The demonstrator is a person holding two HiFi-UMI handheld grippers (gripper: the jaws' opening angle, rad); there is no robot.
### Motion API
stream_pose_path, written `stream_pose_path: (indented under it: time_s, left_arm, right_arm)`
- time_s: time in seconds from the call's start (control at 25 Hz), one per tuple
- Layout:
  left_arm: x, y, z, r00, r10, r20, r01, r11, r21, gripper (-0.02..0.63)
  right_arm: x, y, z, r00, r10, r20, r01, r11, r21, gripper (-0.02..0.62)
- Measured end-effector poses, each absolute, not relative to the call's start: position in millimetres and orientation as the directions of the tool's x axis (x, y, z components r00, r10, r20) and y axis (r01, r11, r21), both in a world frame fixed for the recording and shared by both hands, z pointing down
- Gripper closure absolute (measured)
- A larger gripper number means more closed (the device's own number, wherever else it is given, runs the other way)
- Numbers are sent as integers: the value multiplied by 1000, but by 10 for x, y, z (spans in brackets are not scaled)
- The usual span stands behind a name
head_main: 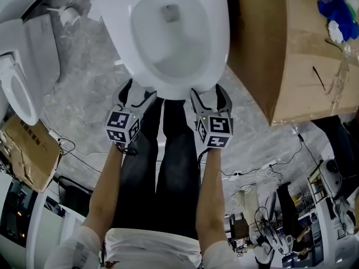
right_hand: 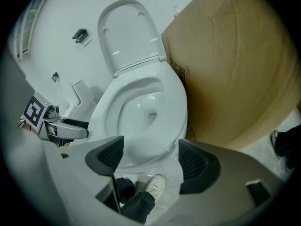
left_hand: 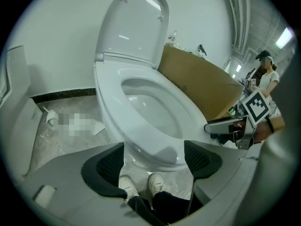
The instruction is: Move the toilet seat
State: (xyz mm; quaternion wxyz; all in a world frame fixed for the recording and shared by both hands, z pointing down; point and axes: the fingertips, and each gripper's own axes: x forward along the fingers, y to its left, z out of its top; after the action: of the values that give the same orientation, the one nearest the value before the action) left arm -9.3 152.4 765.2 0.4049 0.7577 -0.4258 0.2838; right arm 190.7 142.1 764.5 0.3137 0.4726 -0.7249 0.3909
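A white toilet stands in front of me with its seat (head_main: 217, 43) lying flat on the bowl and its lid (left_hand: 134, 27) standing upright against the wall. My left gripper (head_main: 137, 92) is at the front left of the rim and my right gripper (head_main: 208, 94) at the front right. In the left gripper view the seat (left_hand: 110, 95) runs away from the open left gripper (left_hand: 154, 161), and the front of the bowl shows between the pads without touching them. The right gripper (right_hand: 149, 159) also stands open before the seat (right_hand: 178, 102), holding nothing.
A large cardboard box (head_main: 280, 49) stands close to the toilet's right side. A second toilet (head_main: 22, 88) and flattened cardboard (head_main: 28, 150) lie at the left. Cables (head_main: 252, 172) run over the floor at the right. A toilet roll (head_main: 70, 17) lies near the wall. My legs stand below the rim.
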Motion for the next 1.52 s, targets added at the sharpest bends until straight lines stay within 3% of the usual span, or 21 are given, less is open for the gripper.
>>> stream_pose_path:
  time_s: [0.92,1.52]
  left_arm:
    - [42,1524,7695,482,-395,782,-876,-235,421,207]
    - [20,1511,7240,500,-430,751,-866,-244,437,207]
  right_arm:
    - [1859,1371,7669,-424,-434,795,-902,127,-412,229]
    - [1885,1343,7138,-442,-493,749,-888,125,-442,273]
